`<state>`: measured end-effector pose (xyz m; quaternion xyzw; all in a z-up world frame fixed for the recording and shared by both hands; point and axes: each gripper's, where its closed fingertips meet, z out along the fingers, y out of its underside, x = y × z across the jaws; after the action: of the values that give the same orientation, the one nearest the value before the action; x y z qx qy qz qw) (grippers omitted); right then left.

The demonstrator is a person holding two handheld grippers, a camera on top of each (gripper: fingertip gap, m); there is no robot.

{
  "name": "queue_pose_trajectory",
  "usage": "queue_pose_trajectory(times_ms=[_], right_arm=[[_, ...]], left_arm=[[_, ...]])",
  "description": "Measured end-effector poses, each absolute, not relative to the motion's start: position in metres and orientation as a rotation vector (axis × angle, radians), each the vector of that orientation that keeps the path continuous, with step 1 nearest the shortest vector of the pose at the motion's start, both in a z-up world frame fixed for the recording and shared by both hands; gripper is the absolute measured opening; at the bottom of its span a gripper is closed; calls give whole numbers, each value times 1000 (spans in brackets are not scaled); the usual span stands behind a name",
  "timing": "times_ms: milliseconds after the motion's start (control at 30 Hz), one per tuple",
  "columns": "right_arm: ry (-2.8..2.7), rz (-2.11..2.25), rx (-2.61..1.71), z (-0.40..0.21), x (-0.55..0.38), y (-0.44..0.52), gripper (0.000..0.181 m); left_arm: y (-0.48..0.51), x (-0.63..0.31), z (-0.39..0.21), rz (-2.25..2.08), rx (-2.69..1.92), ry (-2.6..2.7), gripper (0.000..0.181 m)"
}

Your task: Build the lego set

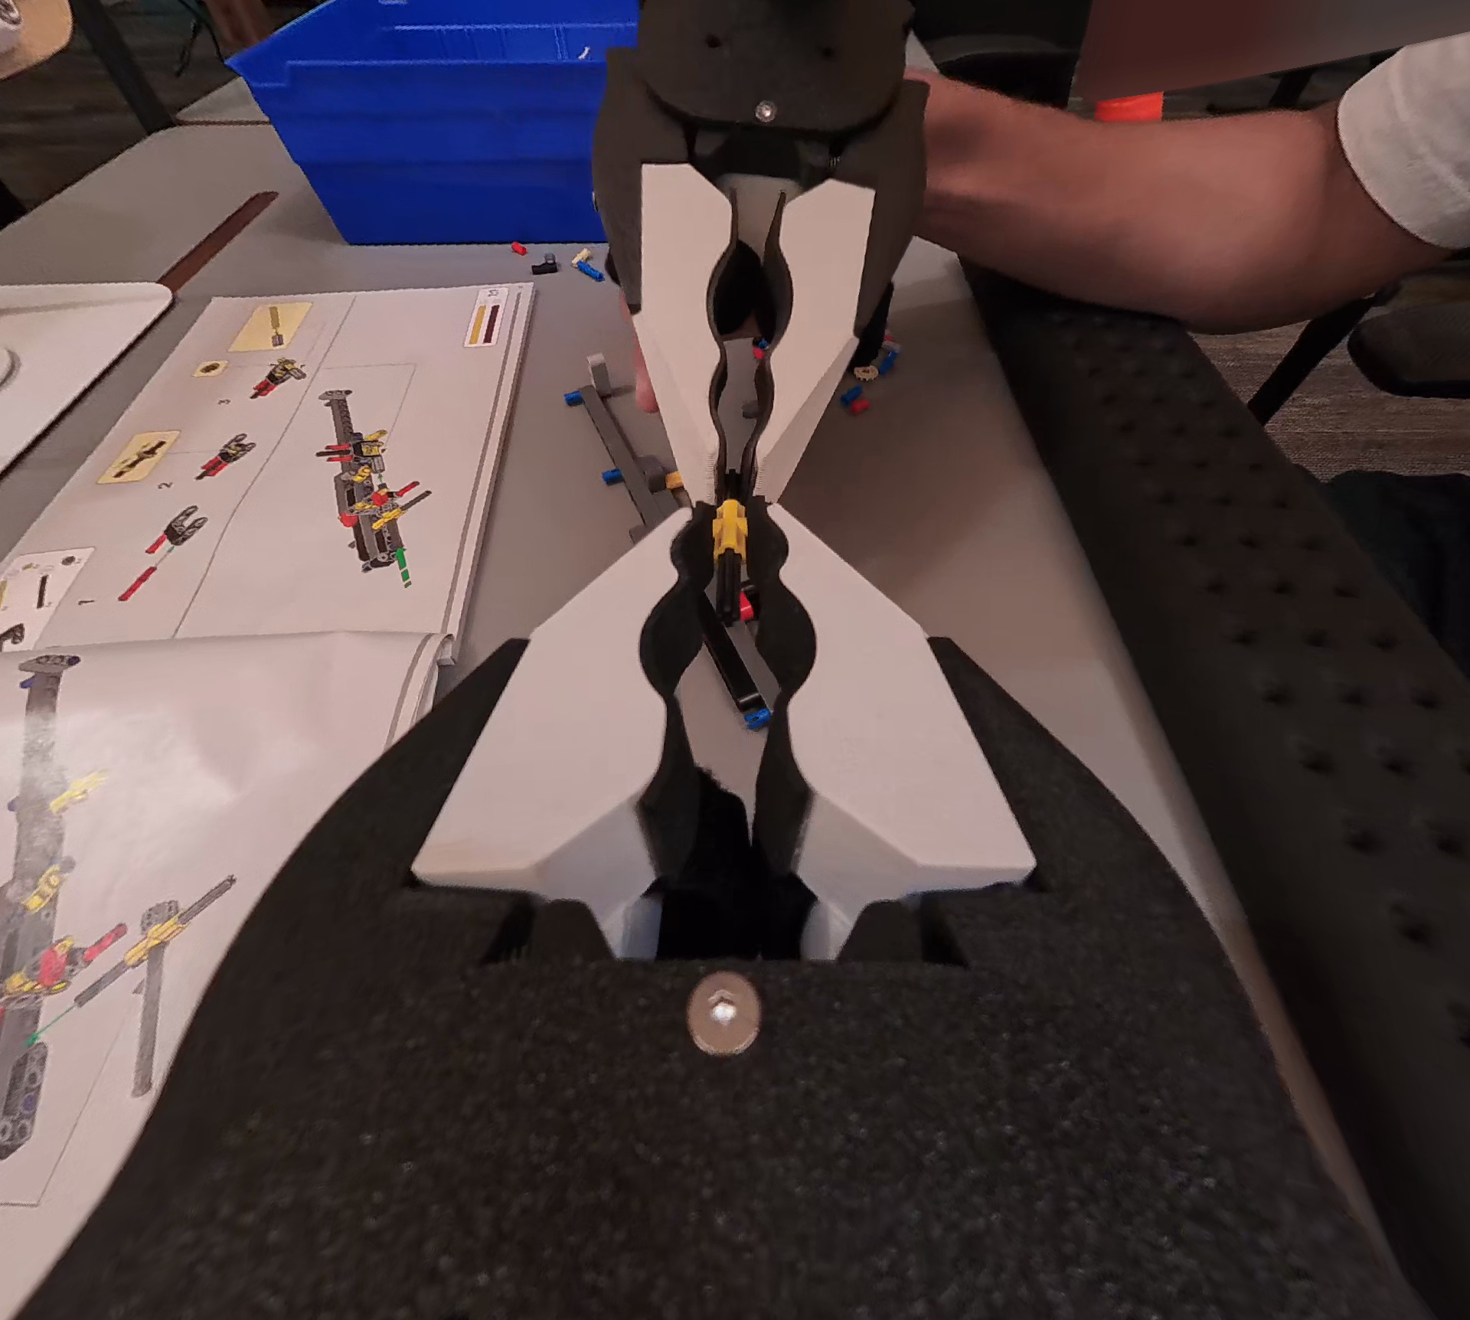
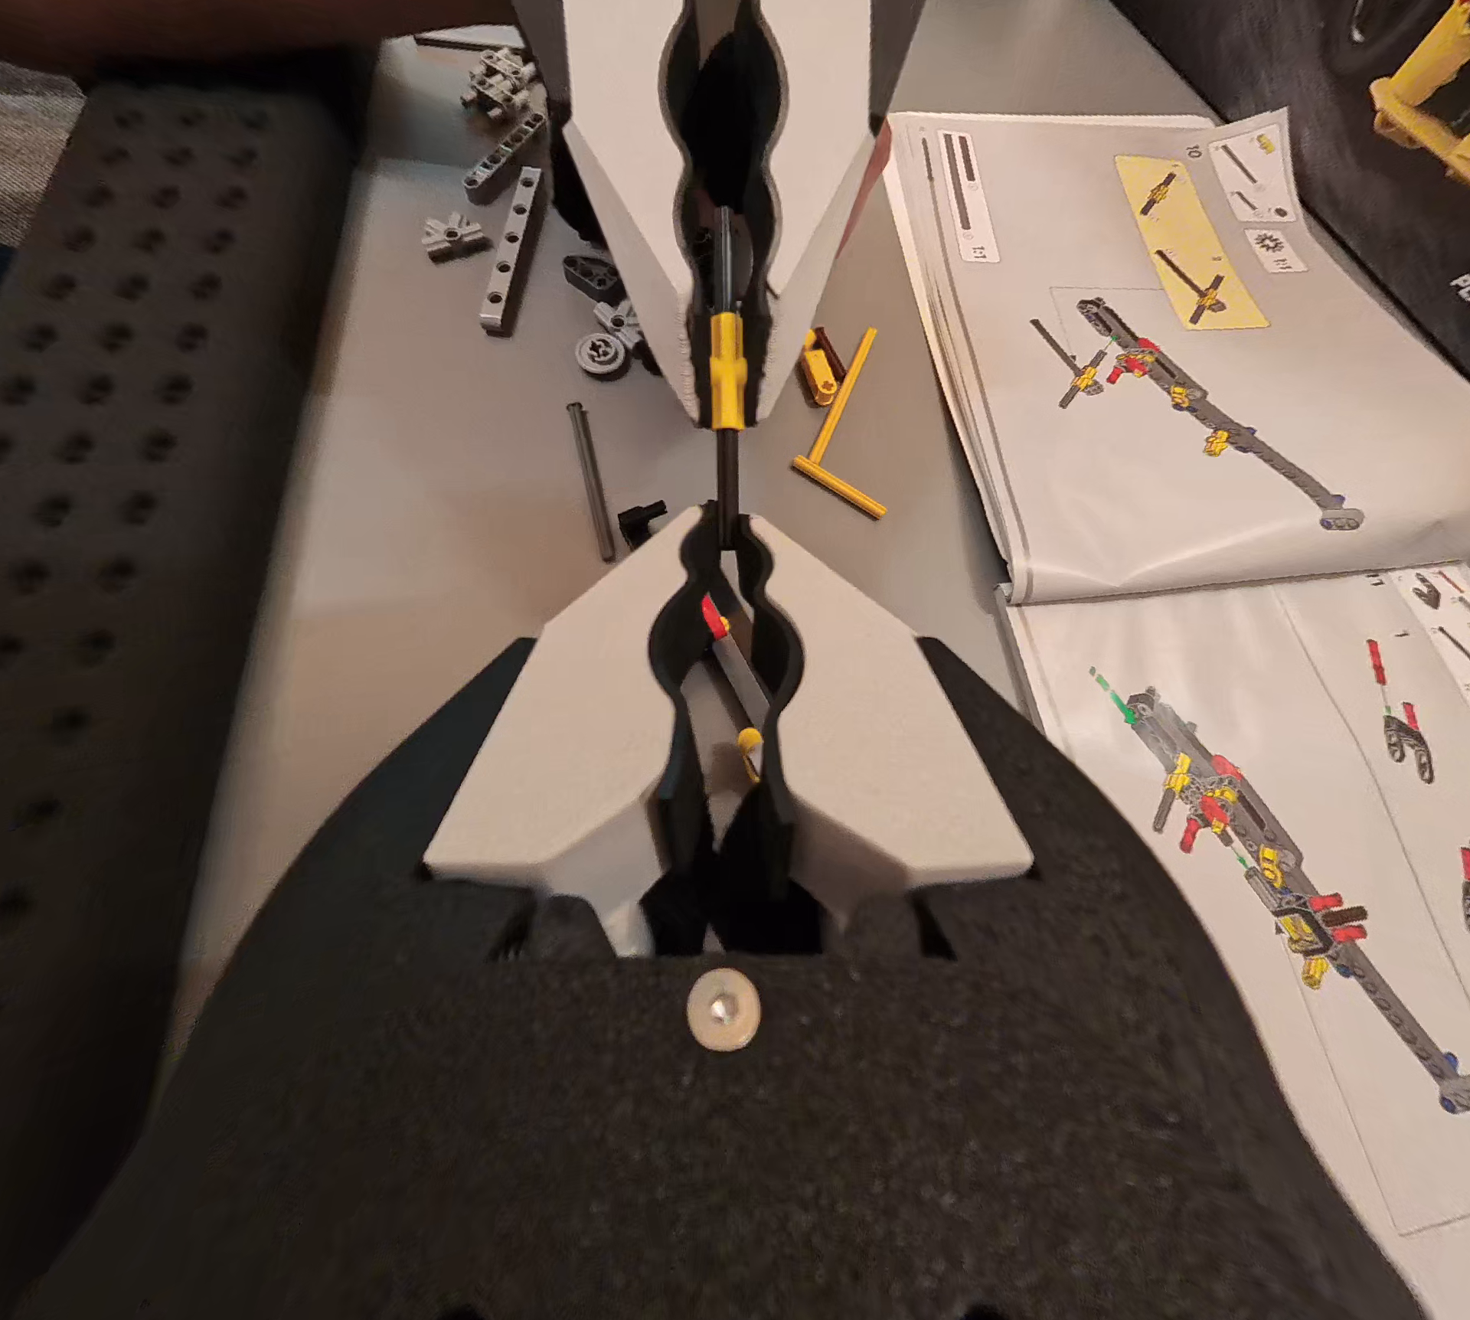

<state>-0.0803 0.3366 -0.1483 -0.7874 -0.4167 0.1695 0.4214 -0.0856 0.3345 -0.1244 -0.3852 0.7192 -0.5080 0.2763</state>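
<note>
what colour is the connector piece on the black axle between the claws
Yellow connector; clearest in the right wrist view.

Grey table (image 2: 445,502) lies bare left of the meeting grippers; scattered grey beams (image 2: 509,248) crowd the far left, an open instruction booklet (image 2: 1153,359) fills the right.

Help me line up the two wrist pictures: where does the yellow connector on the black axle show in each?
Left wrist view: yellow connector, centre, at the left gripper fingertips.
Right wrist view: above centre, in the far gripper's tips.
Shared landmark: the open instruction booklet.
</note>
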Motion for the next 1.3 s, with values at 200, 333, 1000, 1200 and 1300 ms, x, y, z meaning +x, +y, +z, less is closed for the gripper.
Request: queue_pose_trajectory(times_ms=[200,333,1000,1200,1300], right_arm=[[-1045,454,-1999,-152,-79,335,1],[-1057,448,-2021,-158,-77,334,1],[-728,419,-1964,-128,-42,362,27],[-680,440,-1836,-112,-52,371,23],[-648,465,-1760,-103,-59,376,23]], left_arm=[[333,-86,-128,-1339,-1026,1939,5],[333,-84,-134,-1316,-1026,1950,6],[388,-70,-106,-1041,-1024,1678,7],[398,-84,-88,-1335,-1138,1571,6],[388,-88,-85,-1457,-1122,1581,6]])
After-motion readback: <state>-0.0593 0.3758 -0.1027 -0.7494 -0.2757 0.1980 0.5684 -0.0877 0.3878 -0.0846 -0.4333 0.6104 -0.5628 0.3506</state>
